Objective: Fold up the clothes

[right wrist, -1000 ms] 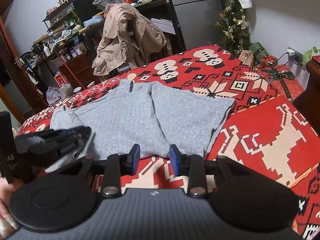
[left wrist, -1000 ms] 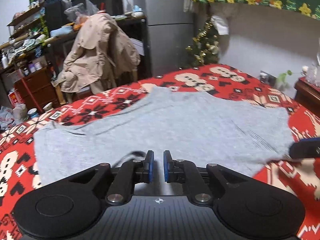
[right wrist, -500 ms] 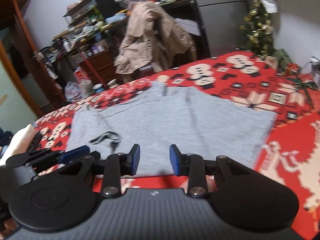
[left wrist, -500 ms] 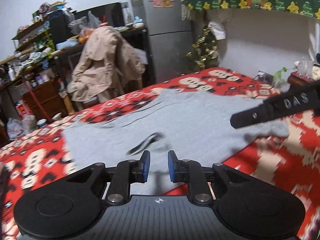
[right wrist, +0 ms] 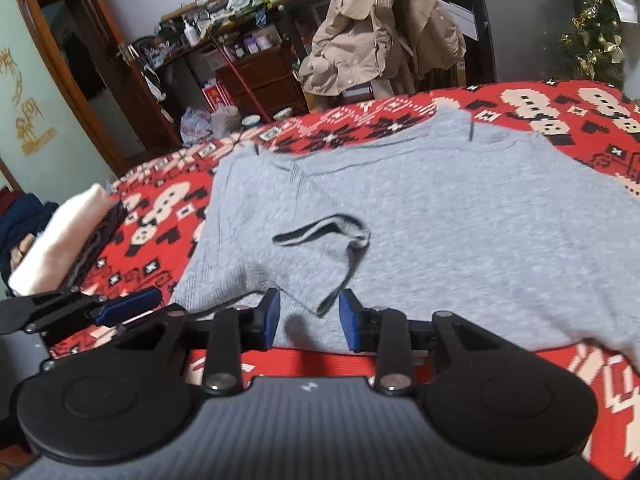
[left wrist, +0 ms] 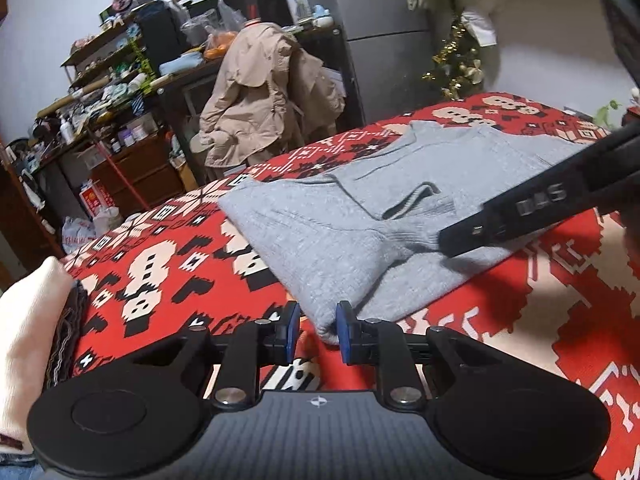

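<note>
Grey sweater [left wrist: 360, 216] lies flat for folding, its corner between the left gripper [left wrist: 313, 333]'s apart fingers; right gripper [right wrist: 309, 320] gapes too.

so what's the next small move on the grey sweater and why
Probably ease the left gripper forward and close on the near corner of the grey sweater. That corner lies just ahead of its open jaws, not yet held, and the sleeve is already folded across the body. The right gripper hangs open over the near hem, so it could then take the edge beside it for the fold.
</note>
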Demonstrator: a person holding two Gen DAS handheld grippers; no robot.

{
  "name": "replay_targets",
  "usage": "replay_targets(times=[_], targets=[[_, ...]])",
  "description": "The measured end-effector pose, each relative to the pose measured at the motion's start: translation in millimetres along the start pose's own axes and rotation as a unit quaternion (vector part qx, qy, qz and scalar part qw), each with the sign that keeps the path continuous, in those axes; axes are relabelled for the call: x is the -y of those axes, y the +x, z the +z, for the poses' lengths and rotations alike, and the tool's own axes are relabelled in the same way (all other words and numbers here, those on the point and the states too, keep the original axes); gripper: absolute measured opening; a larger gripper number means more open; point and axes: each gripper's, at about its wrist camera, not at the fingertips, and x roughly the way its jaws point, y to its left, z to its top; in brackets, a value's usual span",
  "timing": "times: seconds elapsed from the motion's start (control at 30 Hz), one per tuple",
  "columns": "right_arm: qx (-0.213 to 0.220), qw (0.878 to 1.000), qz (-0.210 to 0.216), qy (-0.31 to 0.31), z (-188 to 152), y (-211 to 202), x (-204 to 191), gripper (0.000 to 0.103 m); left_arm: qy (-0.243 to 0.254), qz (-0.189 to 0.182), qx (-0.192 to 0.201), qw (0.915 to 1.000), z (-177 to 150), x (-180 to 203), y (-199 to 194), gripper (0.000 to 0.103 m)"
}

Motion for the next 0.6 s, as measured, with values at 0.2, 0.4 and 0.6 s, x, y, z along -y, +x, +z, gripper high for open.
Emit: replay_targets(times=[0.2,0.4,0.6], targets=[[-0.01,0.999,-0.01,-0.03,-0.9,14.3,-18.0,0.001,0.007,-0.003,-0.006,1.0,-4.2,0.1,2.8,0.02],[0.007,1.0,-0.016,-0.004,2.0,-7.6,-3.7,0.001,0.017,0.001,-0.007,0.9998,-9.9,-1.3,4.2,0.008],[0.009,1.0,-0.022,0.004,3.0,-16.2,4.1,0.001,0.019,-0.007,0.0,0.9998,-10.2,-5.8,-6.2,0.003]])
